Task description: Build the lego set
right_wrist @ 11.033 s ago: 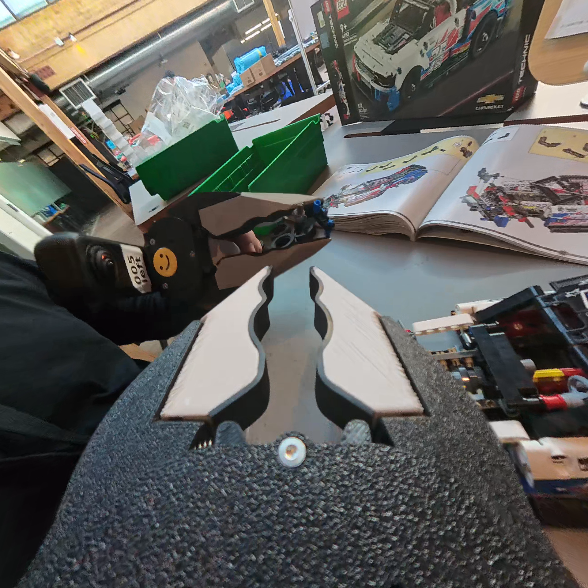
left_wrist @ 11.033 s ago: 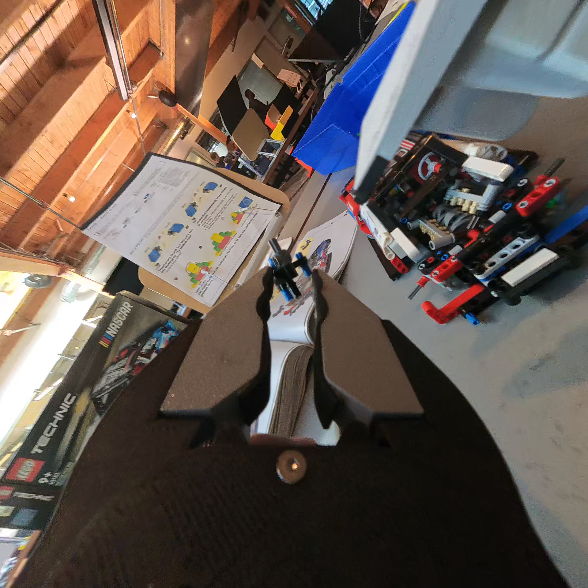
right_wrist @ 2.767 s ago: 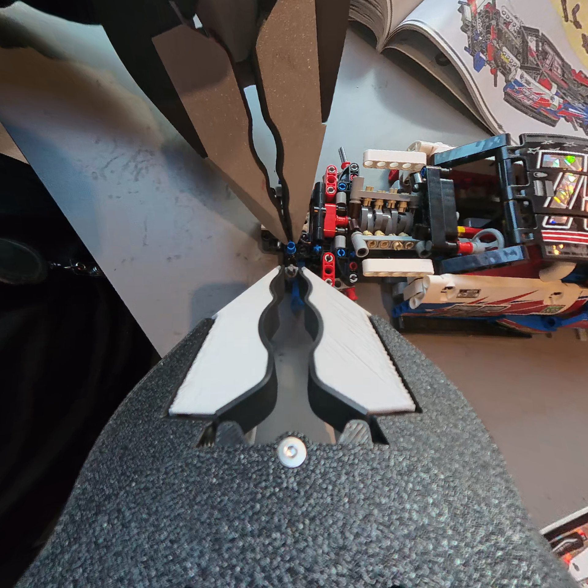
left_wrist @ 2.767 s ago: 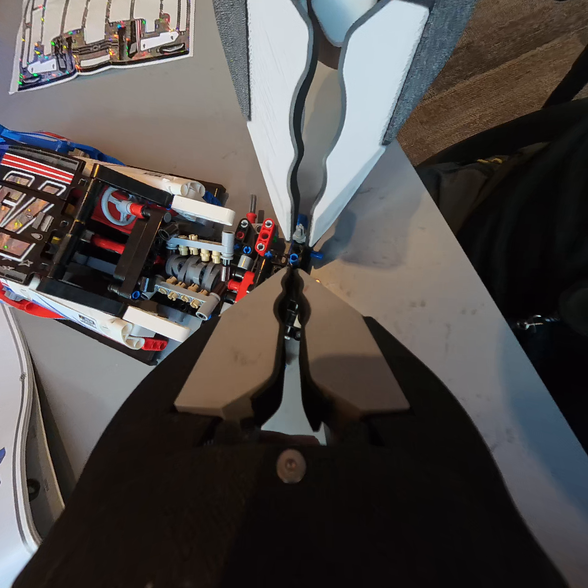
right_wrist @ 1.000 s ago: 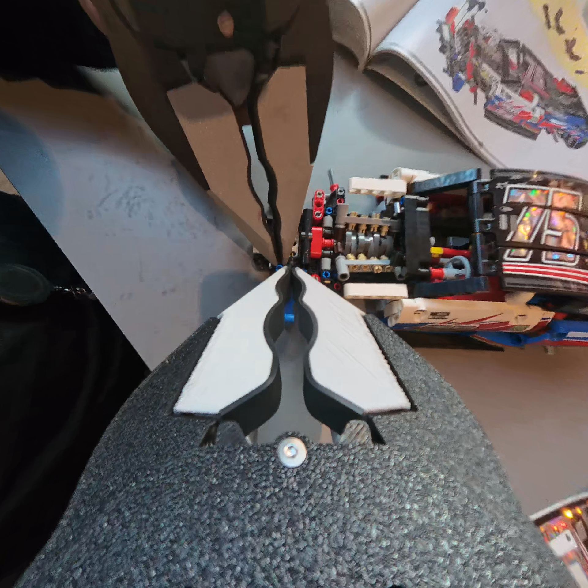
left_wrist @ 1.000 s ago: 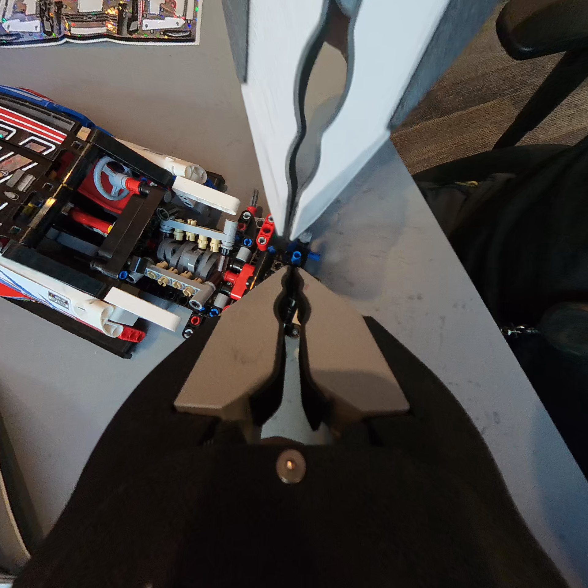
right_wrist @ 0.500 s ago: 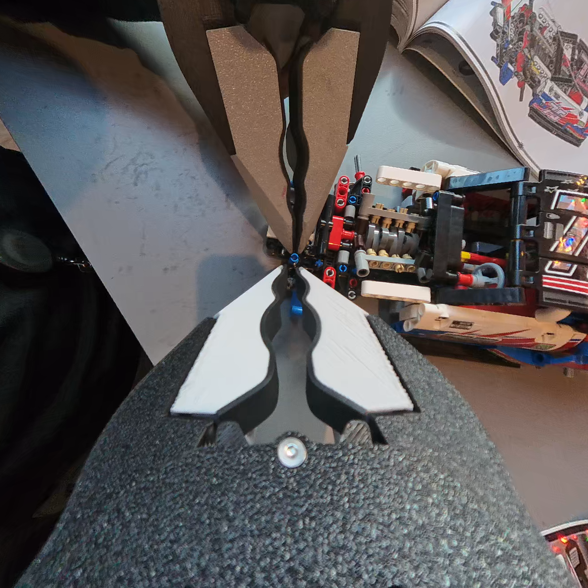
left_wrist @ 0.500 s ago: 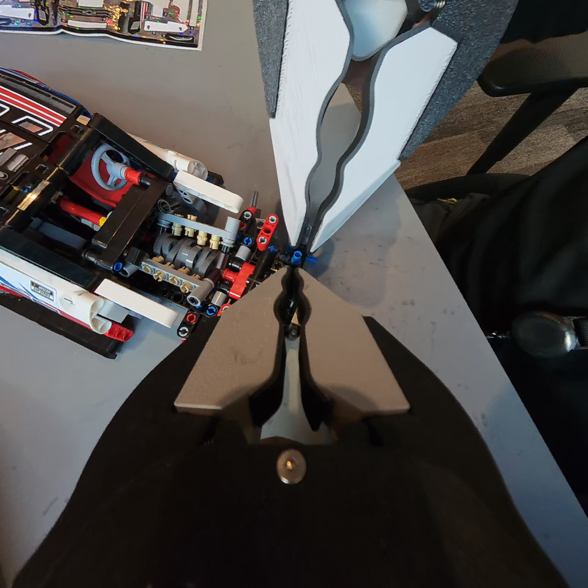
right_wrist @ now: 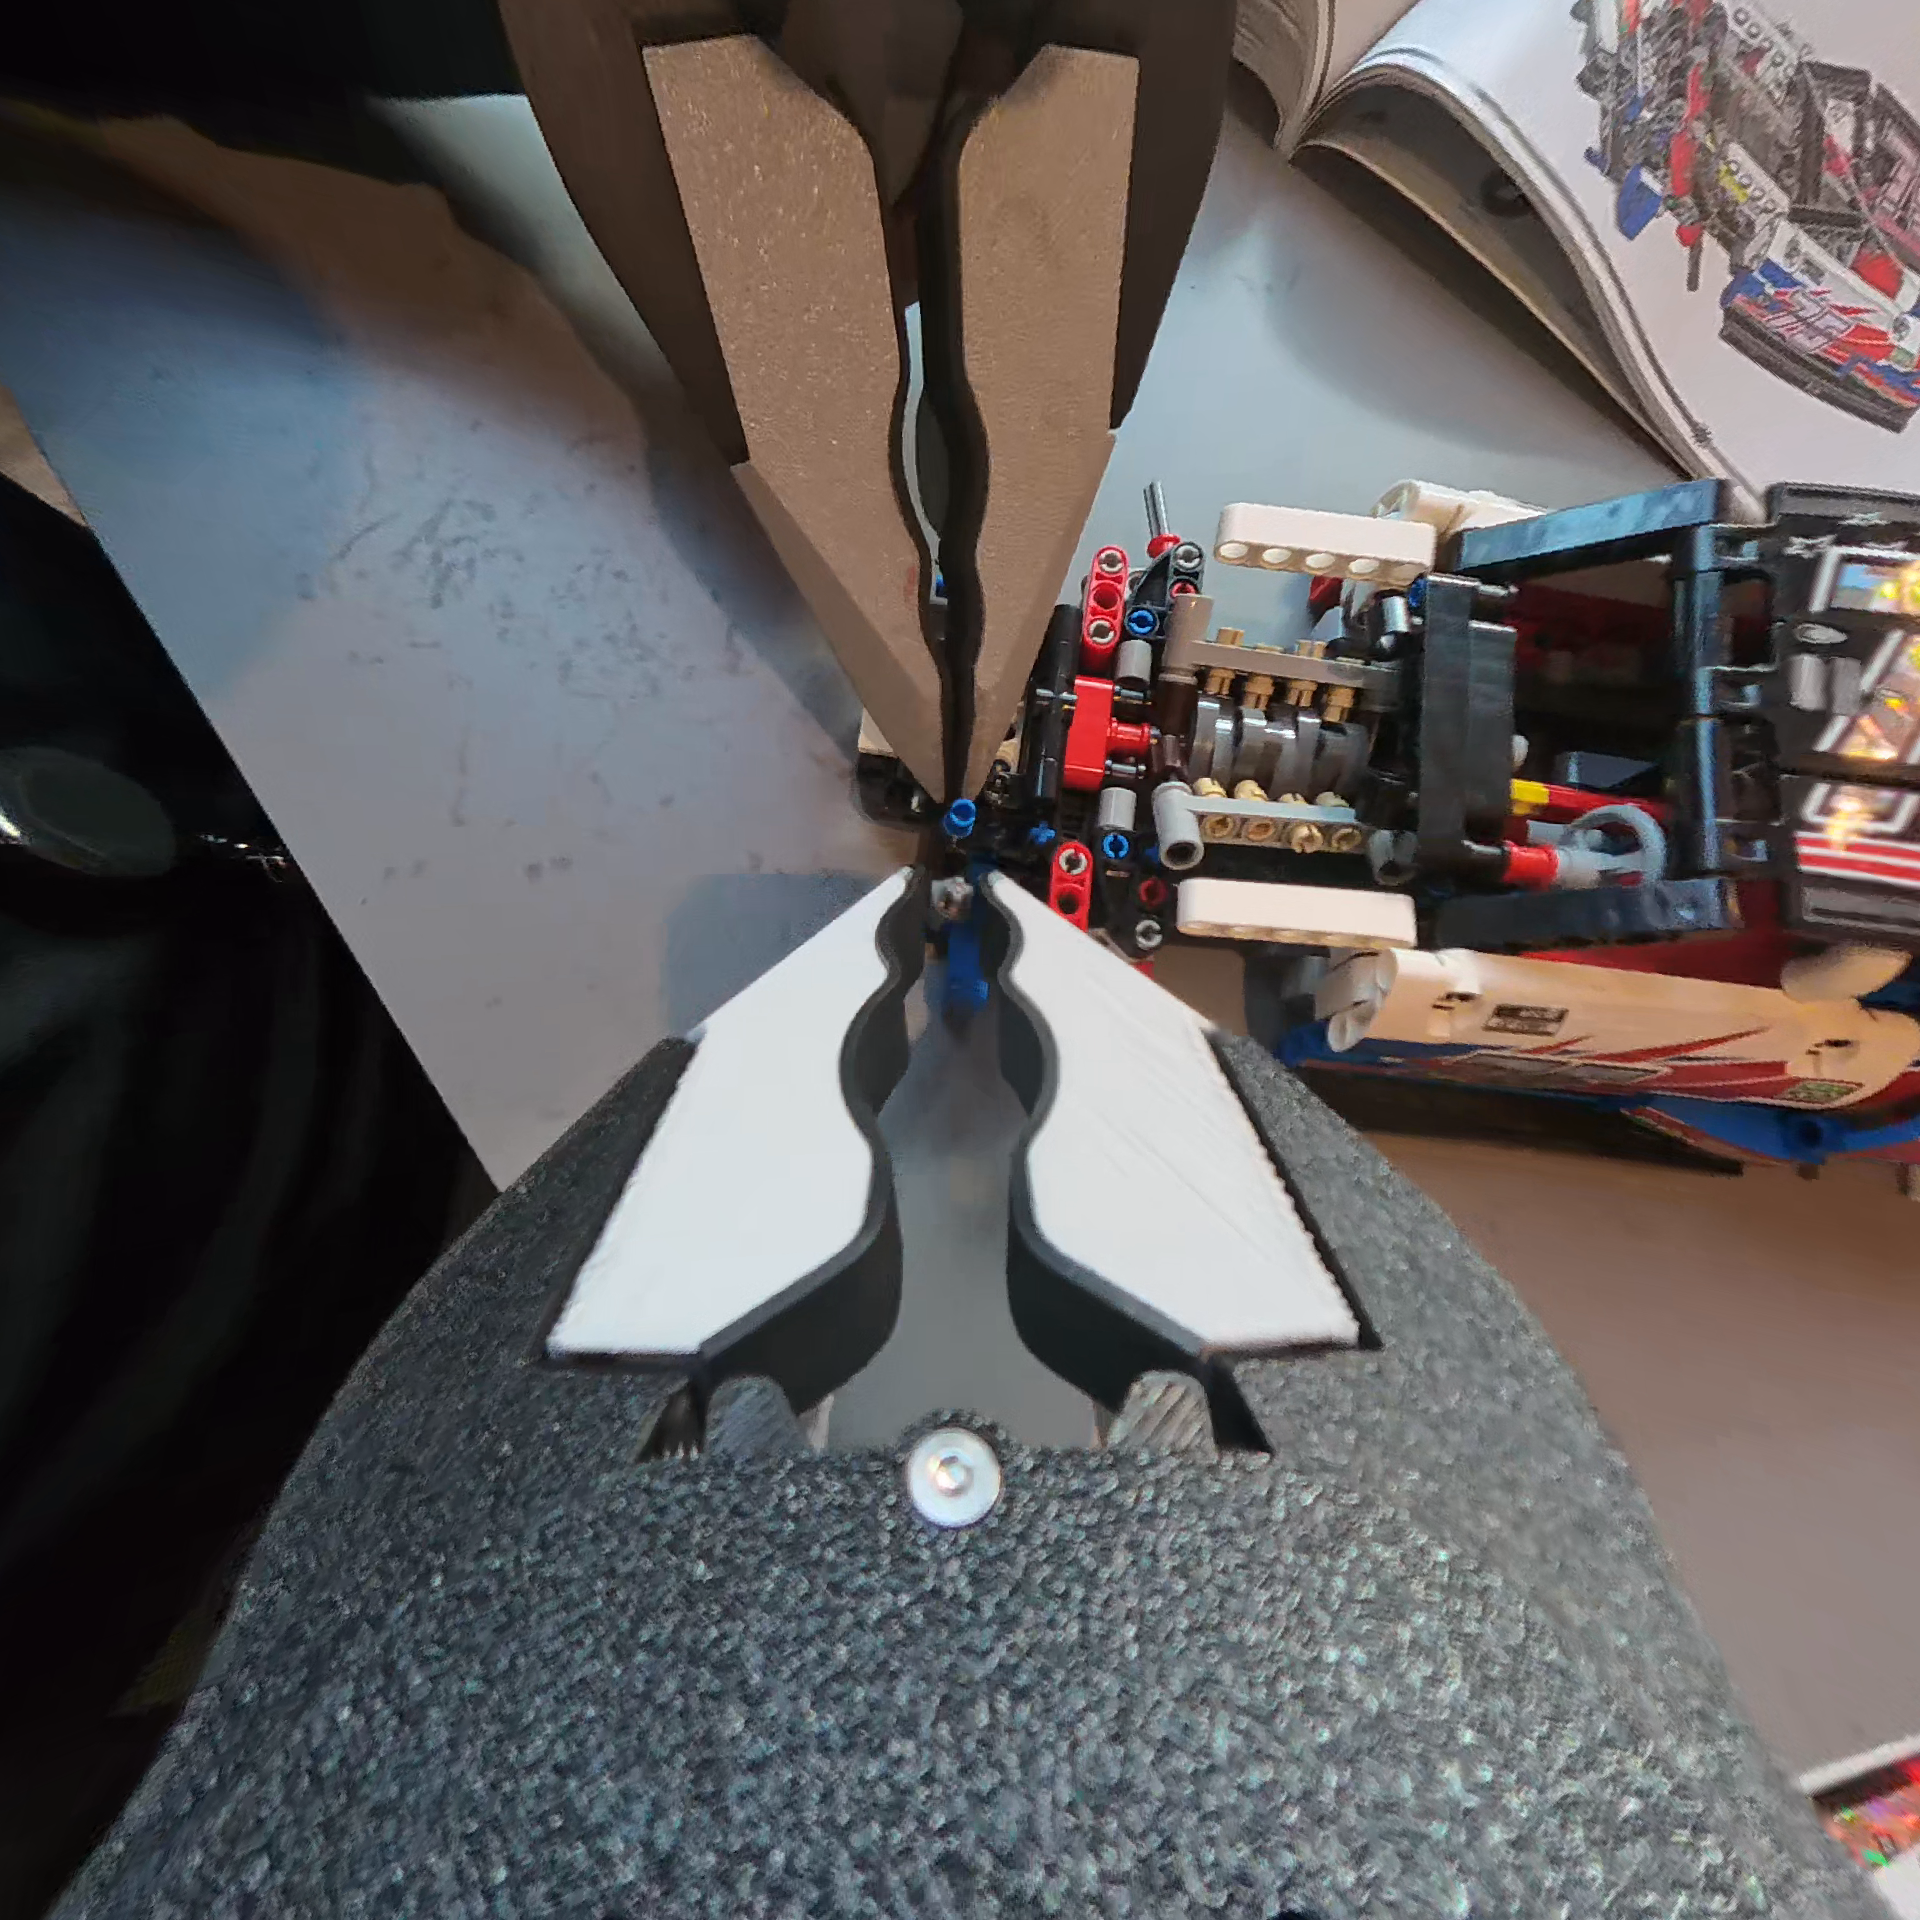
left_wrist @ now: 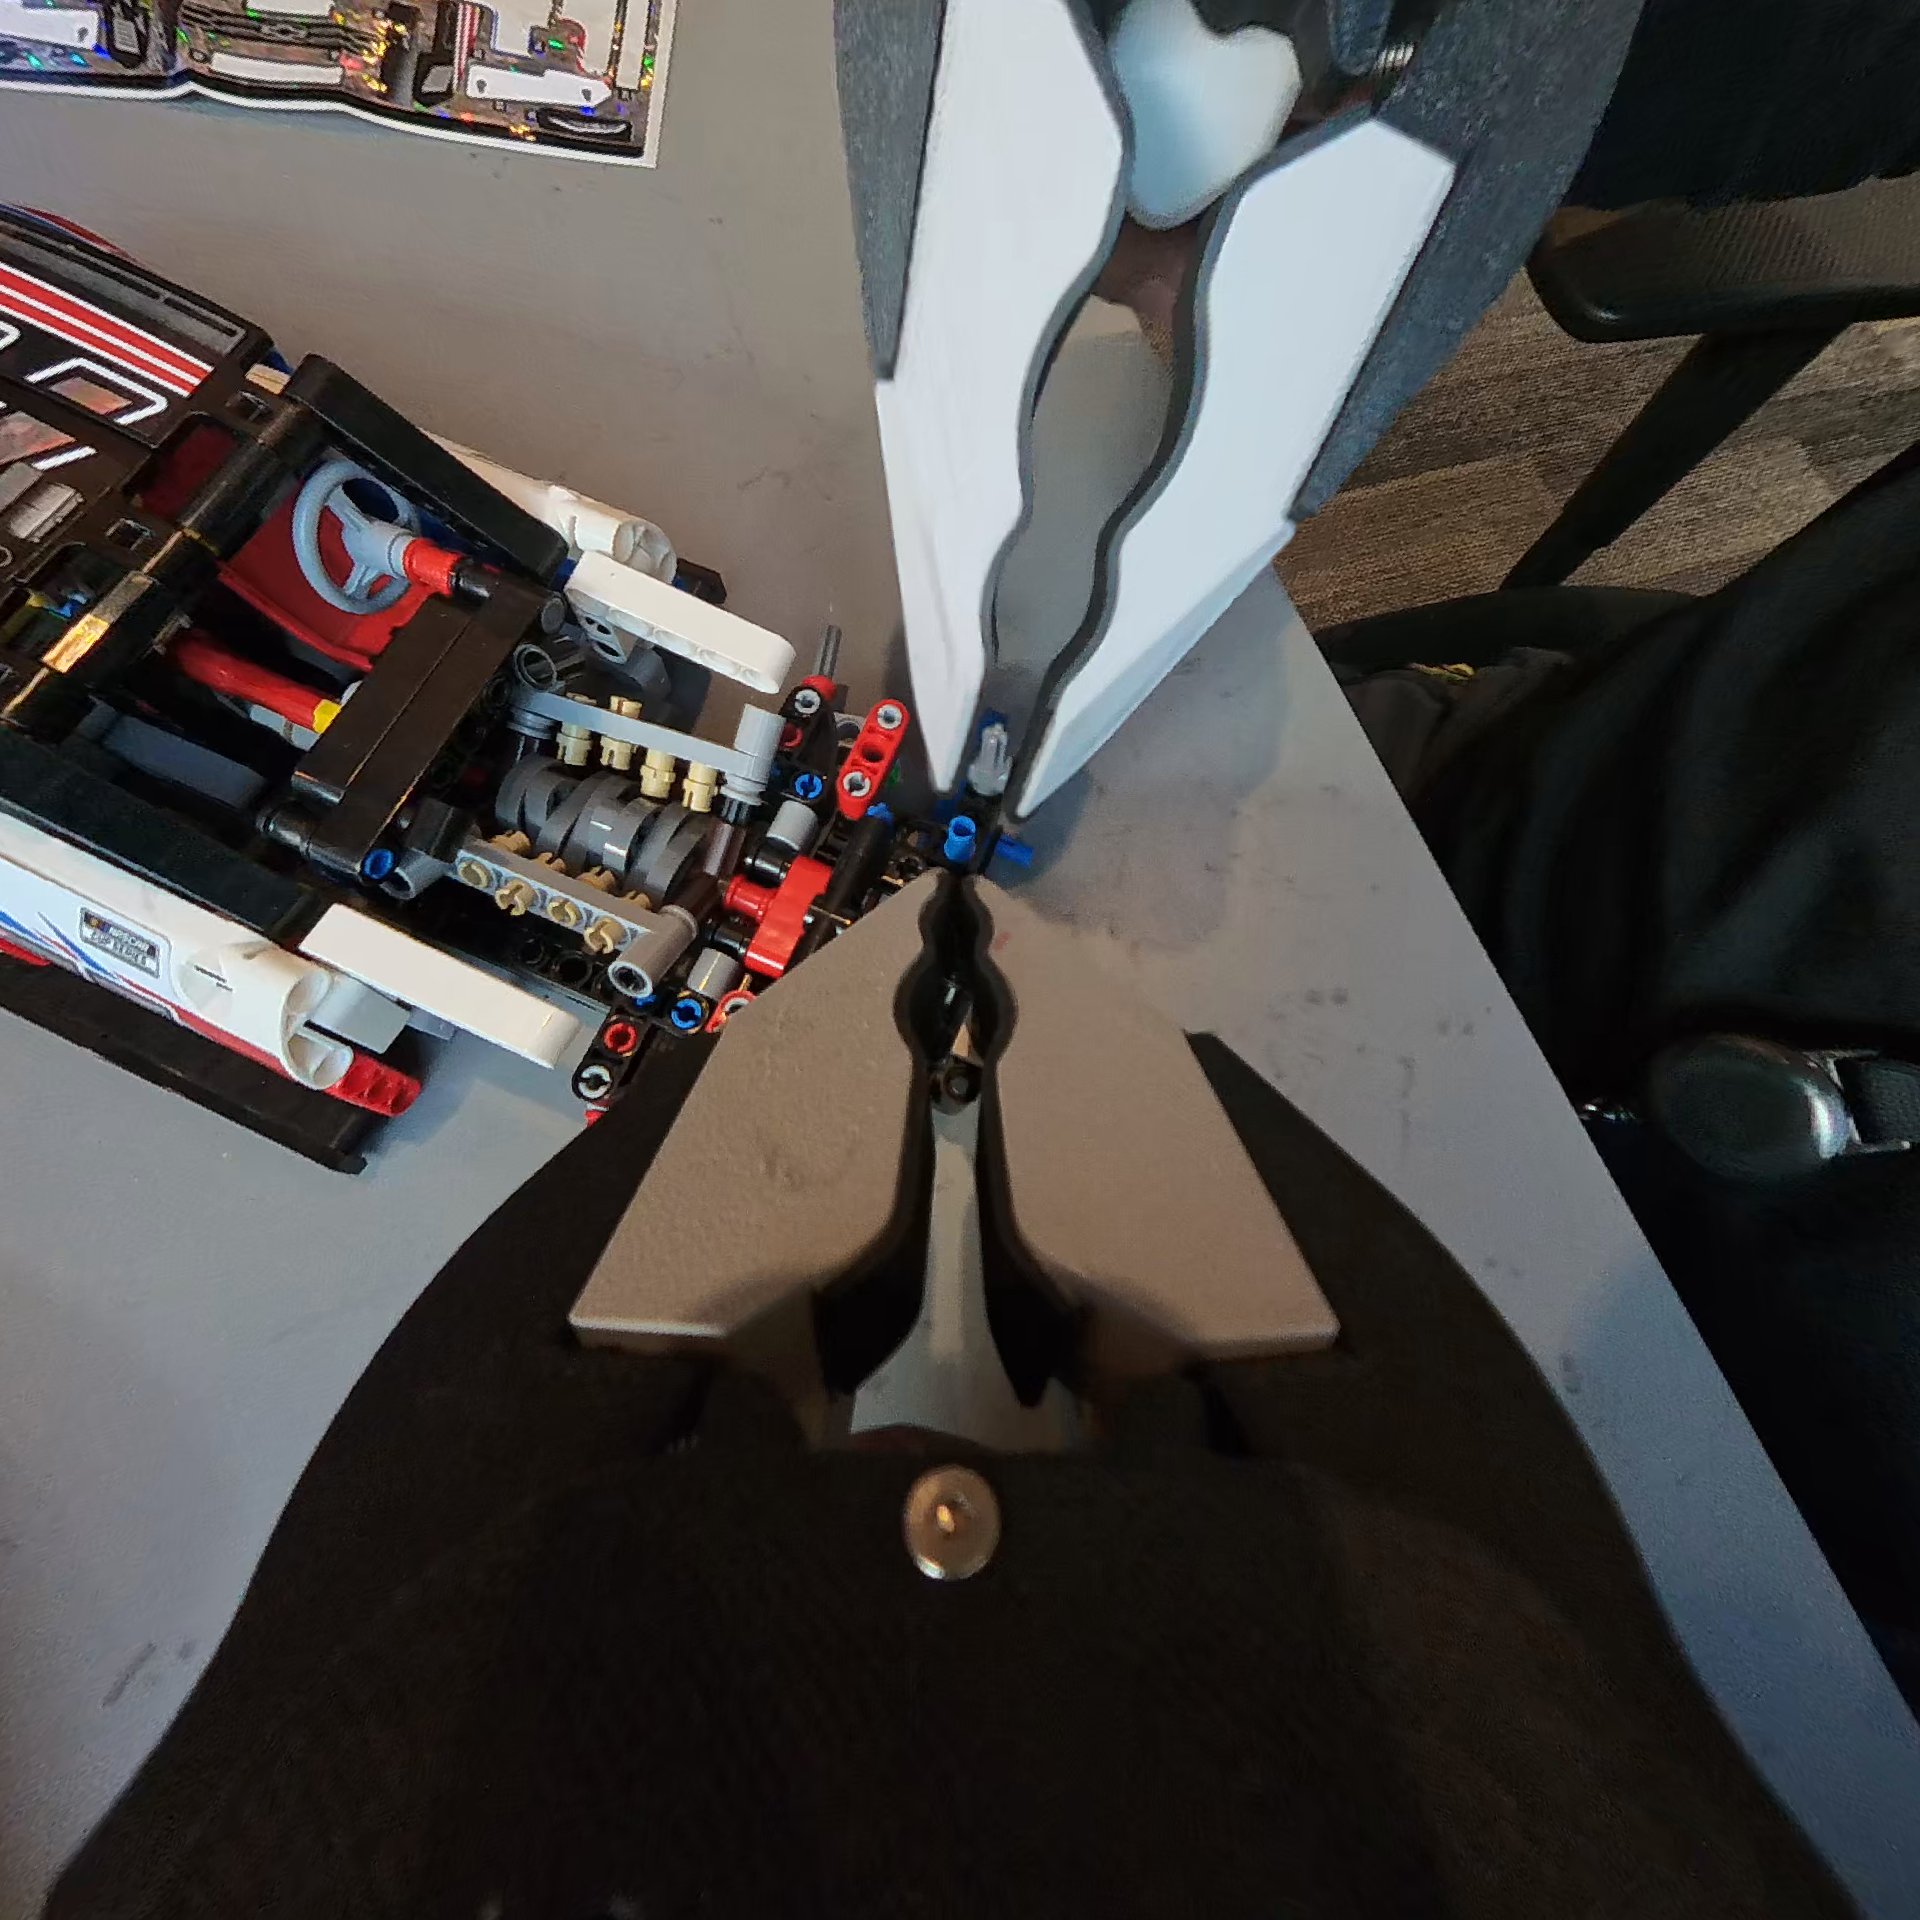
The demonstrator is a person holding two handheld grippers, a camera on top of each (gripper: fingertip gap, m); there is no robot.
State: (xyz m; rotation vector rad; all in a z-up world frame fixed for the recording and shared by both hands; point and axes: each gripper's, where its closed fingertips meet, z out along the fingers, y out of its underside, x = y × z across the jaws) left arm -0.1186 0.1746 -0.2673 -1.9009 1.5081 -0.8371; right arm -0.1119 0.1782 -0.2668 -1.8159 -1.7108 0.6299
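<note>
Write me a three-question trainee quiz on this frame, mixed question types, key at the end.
1. True or false: the left gripper is shut on a small black piece with blue pins.
2. Multiple choice: where does the right gripper meet the left gripper? A) over the open instruction booklet; B) at the engine end of the car model, near the table edge; C) above the steering wheel.
3. Short answer: what colour is the longer piece between the right gripper's fingers?

Key: 1 true; 2 B; 3 blue, with a small grey part at the tip.
</note>
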